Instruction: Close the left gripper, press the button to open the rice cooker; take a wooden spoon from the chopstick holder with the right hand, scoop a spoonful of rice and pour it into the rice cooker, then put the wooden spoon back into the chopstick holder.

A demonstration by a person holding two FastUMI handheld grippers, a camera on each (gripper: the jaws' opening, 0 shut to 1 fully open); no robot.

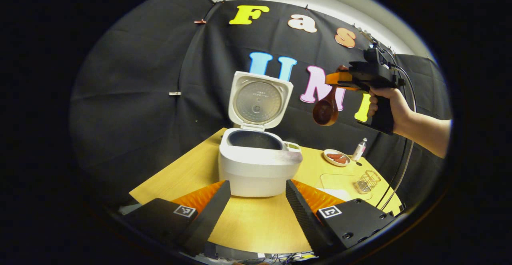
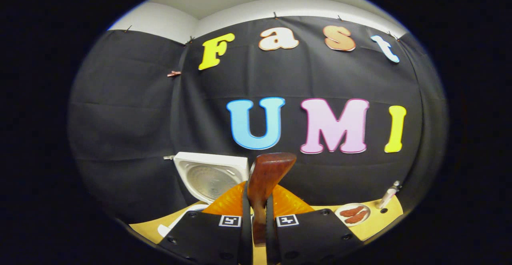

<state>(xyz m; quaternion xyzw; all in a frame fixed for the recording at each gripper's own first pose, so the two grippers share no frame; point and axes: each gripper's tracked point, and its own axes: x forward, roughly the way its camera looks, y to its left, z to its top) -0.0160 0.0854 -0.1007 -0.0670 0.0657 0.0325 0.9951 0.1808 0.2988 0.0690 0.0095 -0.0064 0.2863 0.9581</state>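
Note:
The white rice cooker (image 1: pixel 258 163) stands on the wooden table (image 1: pixel 256 225) with its lid (image 1: pixel 260 101) swung up and the dark inner pot showing. My left gripper (image 1: pixel 258 209) is open, low in front of the cooker, holding nothing. High to the right of the cooker, a hand holds my right gripper (image 1: pixel 340 80), shut on the handle of the wooden spoon (image 1: pixel 326 111), whose bowl hangs down. In the right gripper view the wooden spoon (image 2: pixel 266 177) rises between the closed fingers of the right gripper (image 2: pixel 258 205), with the cooker lid (image 2: pixel 210 177) to the lower left.
A small plate with reddish pieces (image 1: pixel 337 158) and a small bottle (image 1: pixel 359 149) sit at the table's far right. A wire mesh holder (image 1: pixel 367 181) stands near the right edge on a pale mat. The plate (image 2: pixel 354 214) and bottle (image 2: pixel 389 195) also appear in the right gripper view.

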